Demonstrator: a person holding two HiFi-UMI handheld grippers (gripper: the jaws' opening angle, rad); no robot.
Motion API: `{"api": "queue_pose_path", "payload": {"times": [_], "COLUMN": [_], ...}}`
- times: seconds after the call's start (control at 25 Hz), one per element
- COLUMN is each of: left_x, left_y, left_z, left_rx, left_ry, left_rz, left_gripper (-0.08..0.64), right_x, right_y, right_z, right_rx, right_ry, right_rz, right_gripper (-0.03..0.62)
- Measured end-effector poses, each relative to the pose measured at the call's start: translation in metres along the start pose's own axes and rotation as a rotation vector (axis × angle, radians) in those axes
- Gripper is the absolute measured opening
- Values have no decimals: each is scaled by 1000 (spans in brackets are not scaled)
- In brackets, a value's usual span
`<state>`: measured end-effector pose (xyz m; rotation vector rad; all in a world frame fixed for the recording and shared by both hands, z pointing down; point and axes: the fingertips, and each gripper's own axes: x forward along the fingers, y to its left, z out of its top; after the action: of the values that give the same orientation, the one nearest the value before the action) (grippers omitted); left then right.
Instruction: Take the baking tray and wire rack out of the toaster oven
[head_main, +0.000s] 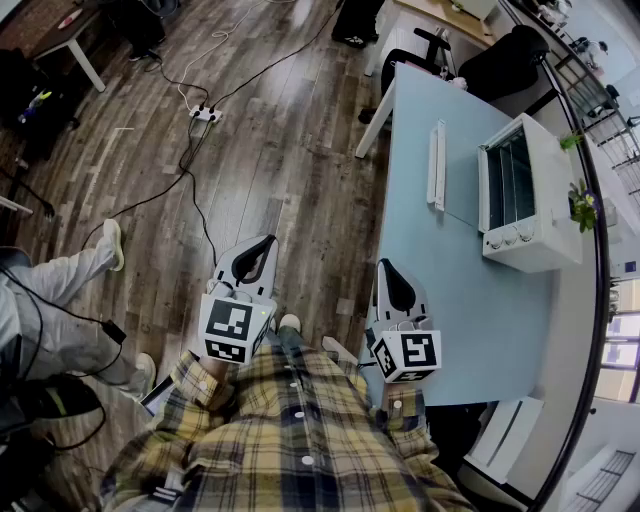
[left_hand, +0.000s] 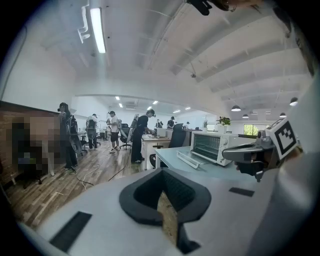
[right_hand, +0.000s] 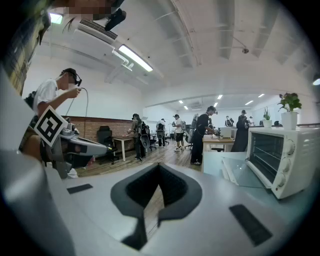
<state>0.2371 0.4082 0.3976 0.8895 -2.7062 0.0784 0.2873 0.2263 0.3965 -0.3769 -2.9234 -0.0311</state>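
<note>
A white toaster oven (head_main: 540, 215) stands on the pale blue table (head_main: 450, 300) at the right, its glass door (head_main: 455, 175) folded down flat. Wire bars of a rack (head_main: 510, 180) show inside; I cannot make out a baking tray. My left gripper (head_main: 265, 243) is shut and empty over the wooden floor, left of the table. Over the table's near edge, well short of the oven, my right gripper (head_main: 386, 267) is also shut and empty. The oven (left_hand: 215, 146) lies ahead and to the right in the left gripper view, and in the right gripper view the oven (right_hand: 280, 155) sits close at the right.
A power strip (head_main: 205, 114) with cables trails across the floor. A black chair (head_main: 510, 55) stands beyond the table, and a small plant (head_main: 582, 205) is beside the oven. A seated person's legs (head_main: 70, 280) are at the left. Several people (left_hand: 115, 135) stand farther back.
</note>
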Motion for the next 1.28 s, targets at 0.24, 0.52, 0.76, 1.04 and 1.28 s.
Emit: {"api": "queue_pose_path", "payload": {"times": [0.24,0.52,0.76,1.04,1.28], "left_x": [-4,-3,29,108,174], "left_y": [-3,5,26,60,108], "left_z": [-1,-1,3,28,62], "left_rx": [0,-32,-52,-22,-4], "left_ry": [13,-12,-16,-22,-30], "left_rz": [-10,-1,-25,-127,-168], "left_gripper": [-8,-2,43,95,124], "right_x": [-3,-1,27,93,163], "right_y": [-5,-4,-11,-35,-64], "right_z": [-3,4,5,15,35], "right_rx": [33,110,137,152,155], "right_ry": [-3,-55,-42,-27,-32], "right_rz": [-17,2,-7,-84,-134], "right_gripper": [3,8,88,140,174]}}
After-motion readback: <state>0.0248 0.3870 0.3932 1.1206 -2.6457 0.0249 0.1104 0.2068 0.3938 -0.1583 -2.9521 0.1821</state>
